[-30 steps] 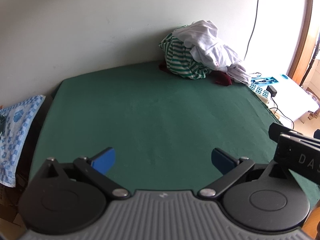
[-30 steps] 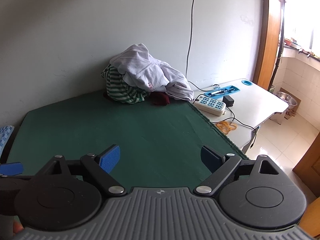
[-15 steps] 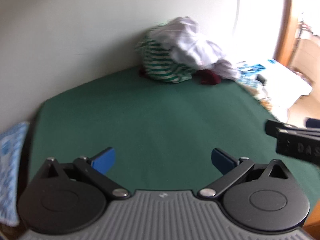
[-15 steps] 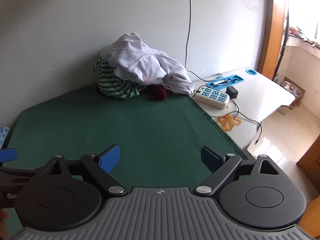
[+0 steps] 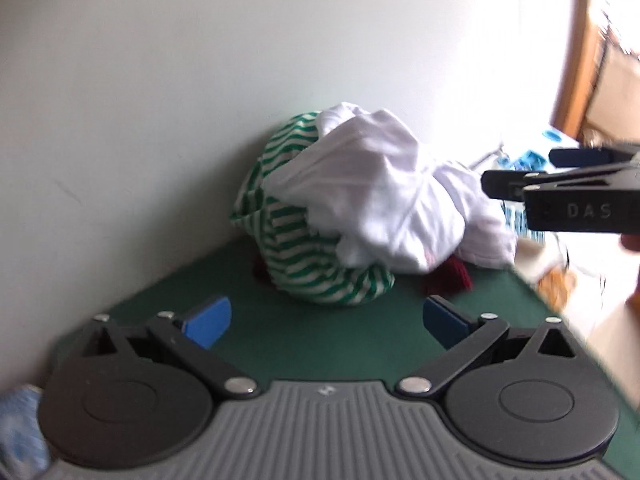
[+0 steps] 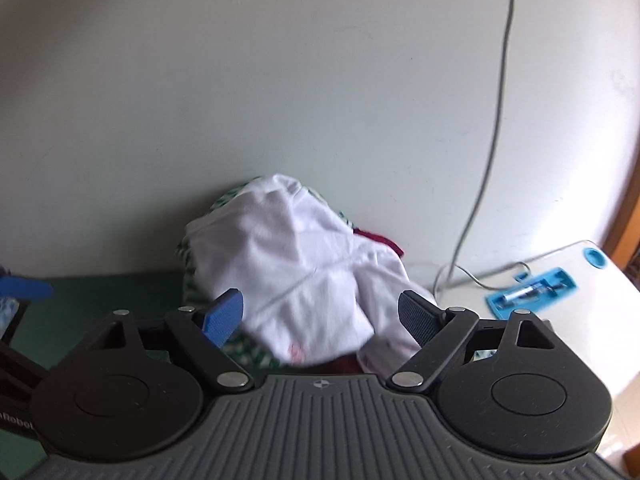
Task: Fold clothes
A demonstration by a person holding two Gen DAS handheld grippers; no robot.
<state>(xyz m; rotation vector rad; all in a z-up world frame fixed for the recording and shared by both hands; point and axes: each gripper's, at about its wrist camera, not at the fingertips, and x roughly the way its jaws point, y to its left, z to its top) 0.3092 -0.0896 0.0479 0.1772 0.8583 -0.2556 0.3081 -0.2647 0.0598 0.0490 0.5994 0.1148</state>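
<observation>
Two empty grippers by the clothes pile
Left gripper [image 5: 326, 316] and right gripper [image 6: 320, 312] gape wide, touching nothing, facing the white shirt [image 6: 296, 264] atop the pile.

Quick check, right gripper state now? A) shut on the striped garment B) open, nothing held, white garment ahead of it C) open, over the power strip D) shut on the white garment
B: the right gripper has its blue pads spread apart with nothing between them, and the white garment sits ahead on the pile, ungrasped.
</observation>
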